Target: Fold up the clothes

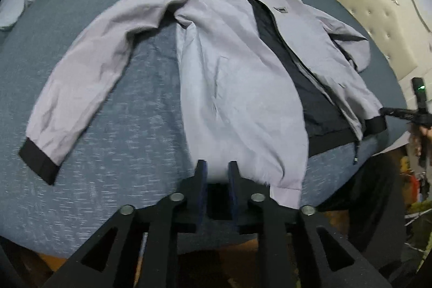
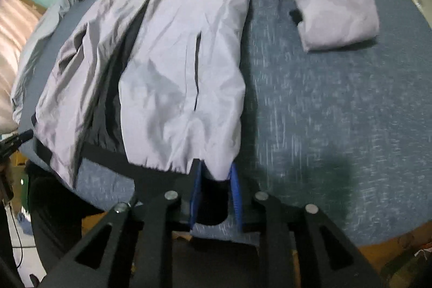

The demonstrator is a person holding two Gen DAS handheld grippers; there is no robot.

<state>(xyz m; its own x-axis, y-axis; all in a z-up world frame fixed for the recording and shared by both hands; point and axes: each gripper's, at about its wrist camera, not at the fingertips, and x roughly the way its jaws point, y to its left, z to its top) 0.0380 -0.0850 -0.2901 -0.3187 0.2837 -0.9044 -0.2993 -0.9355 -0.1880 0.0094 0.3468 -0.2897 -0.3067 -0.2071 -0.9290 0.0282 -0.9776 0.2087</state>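
Two grippers sit at the near edge of the blue-grey heathered bed (image 1: 108, 153), where the pale lilac zip jacket with black cuffs (image 1: 237, 88) lies spread face-up, front open. My left gripper (image 1: 217, 172) and right gripper (image 2: 214, 172) each have narrow-set fingers straddling a hem corner (whether truly pinched, I cannot tell). I fear the slippery fabric sliding free, or uneven pulls skewing it.

Grey jacket (image 1: 232, 88) flat on bed (image 1: 108, 153); left claw (image 1: 217, 169) straddles hem.
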